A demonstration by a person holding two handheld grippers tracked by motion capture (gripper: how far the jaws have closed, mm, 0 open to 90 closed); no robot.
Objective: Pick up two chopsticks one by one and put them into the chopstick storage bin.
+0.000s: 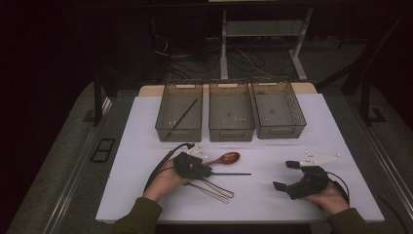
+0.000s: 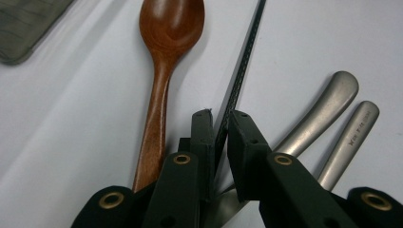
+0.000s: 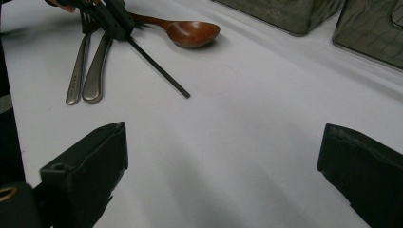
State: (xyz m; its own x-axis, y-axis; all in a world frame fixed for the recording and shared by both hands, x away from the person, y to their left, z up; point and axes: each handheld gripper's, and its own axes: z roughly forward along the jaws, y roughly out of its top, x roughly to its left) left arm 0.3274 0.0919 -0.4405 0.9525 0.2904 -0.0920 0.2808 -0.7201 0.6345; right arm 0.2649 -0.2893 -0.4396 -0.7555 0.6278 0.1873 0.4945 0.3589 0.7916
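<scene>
Stamped mark: stood on the handle of one metal utensil (image 2: 349, 140), seen in the left gripper view
Legibility: too small to read

wooden spoon (image 1: 225, 158), two metal handles (image 1: 213, 189) on table (image 1: 272, 146); three bins (image 1: 231, 117) behind.

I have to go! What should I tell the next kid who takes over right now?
Left gripper: shut on the black chopstick, which lies on the table.
Right gripper: open, nothing between its jaws, over bare table.
On the table: wooden spoon and two metal handles beside the chopstick.
Done: one chopstick in the left bin.
Left: likely bin this chopstick, then the spoon and metal pieces.
</scene>
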